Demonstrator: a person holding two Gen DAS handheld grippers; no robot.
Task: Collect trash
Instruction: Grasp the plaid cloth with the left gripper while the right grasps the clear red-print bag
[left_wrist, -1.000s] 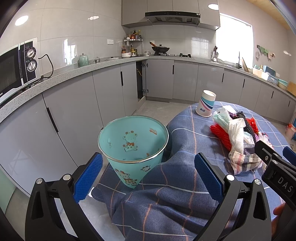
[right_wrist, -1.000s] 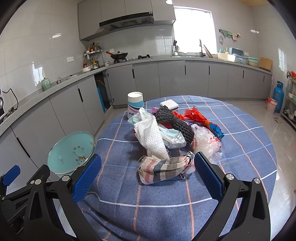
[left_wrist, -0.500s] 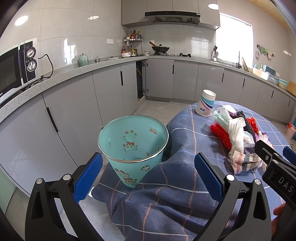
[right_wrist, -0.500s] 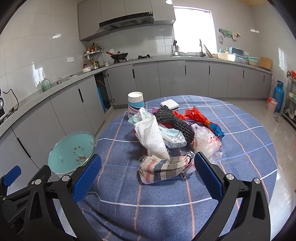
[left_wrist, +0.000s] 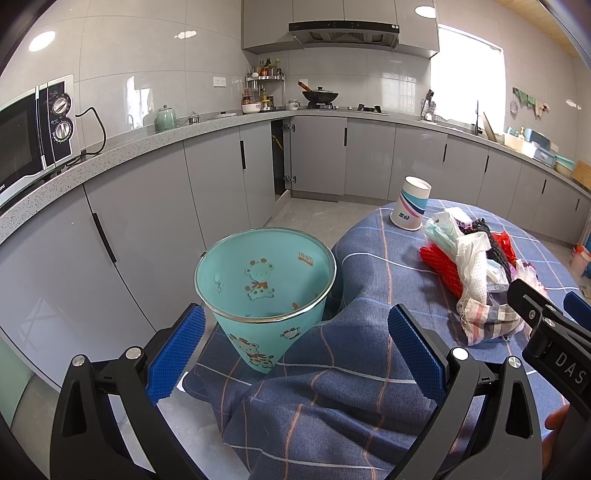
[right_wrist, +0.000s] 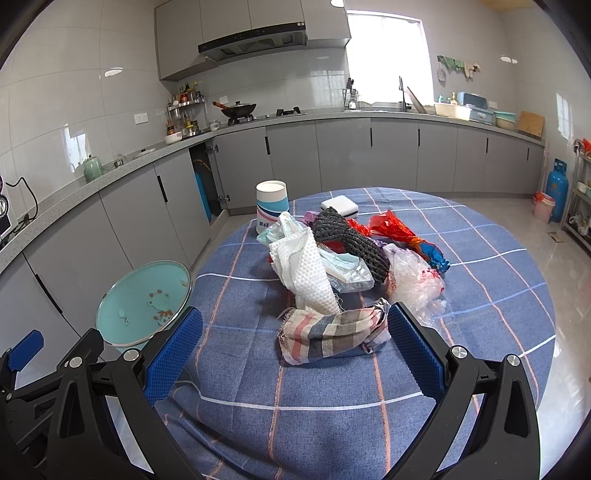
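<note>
**Trash pile on the blue table, both grippers spread**

Trash (right_wrist: 343, 258) lies heaped near the middle of the round table (right_wrist: 480, 258), with a striped cloth (right_wrist: 332, 334) at its front. The right gripper (right_wrist: 295, 354) hangs just before this cloth, jaws wide apart, holding nothing. The left gripper (left_wrist: 295, 354), also spread and empty, faces the teal bin (left_wrist: 266, 291) beside the table.

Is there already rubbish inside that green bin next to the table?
No, the green bin looks empty inside, showing only its printed cartoon pattern.
</note>
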